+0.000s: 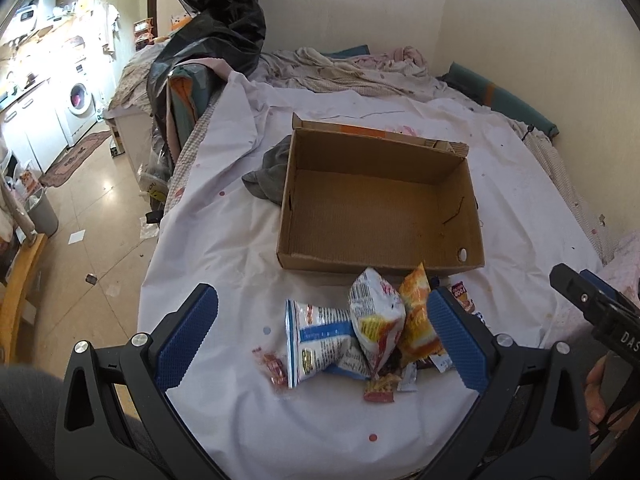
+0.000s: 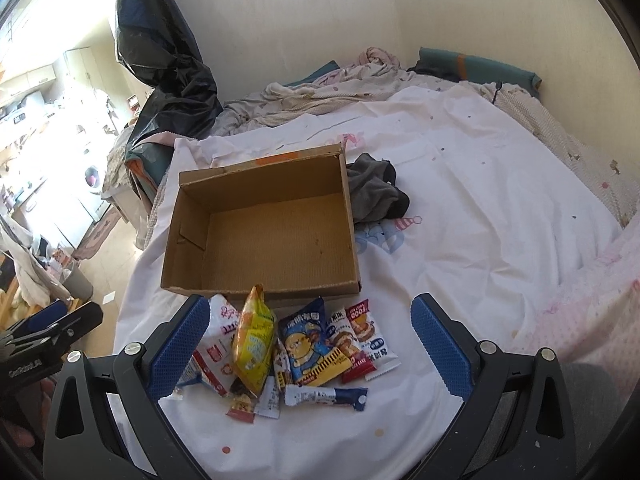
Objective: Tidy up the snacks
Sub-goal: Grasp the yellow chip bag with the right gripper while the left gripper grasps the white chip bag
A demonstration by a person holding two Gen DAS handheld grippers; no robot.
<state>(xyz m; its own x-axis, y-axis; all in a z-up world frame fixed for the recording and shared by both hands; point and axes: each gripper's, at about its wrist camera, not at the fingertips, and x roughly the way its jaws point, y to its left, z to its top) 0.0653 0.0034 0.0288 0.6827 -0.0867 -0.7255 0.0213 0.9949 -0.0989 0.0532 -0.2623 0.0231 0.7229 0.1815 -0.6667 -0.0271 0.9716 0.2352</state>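
Bedroom with a white-sheeted bed (image 1: 224,216) as the work surface; a kitchen area with a washing machine (image 1: 82,100) is seen beyond on the left.

Item 1. Black plastic bag (image 1: 216,20), large, heaped at the far left corner of the bed.

Item 2. Cardboard box (image 2: 256,288), open-topped, nothing seen inside, set on the sheet just beyond the snacks. A dark grey cloth (image 2: 376,196) lies against one side wall.

Item 3. Left tongs (image 1: 324,332), spread wide, nothing held, hovering above the left part of the snack pile. Right tongs (image 2: 308,340), likewise spread wide and holding nothing, above the right part.

Item 4. Snack pile (image 2: 296,352), loose packets overlapping one another on the sheet, touching or nearly touching the box's near wall. Noted in it: a yellow bag (image 2: 254,344) propped upright, a white bag (image 1: 376,324) leaning beside it, a blue cartoon packet (image 2: 310,344), a red-and-white packet (image 2: 362,340), a blue-and-white packet (image 1: 320,340) at the left, and several small sachets (image 2: 326,396) on the near edge.

Handling note. Sorting appears not yet begun. One packet is best taken at a time, the uppermost first; the puffed bags are judged likely to slip or crush, so a light pinch on a sealed edge is advised. Flat sachets may need to be approached low and from the side. Packets are to be carried over the near wall and laid flat in rows.

Position note. The pile lies between and just ahead of both pairs of tongs, slightly below the tips.
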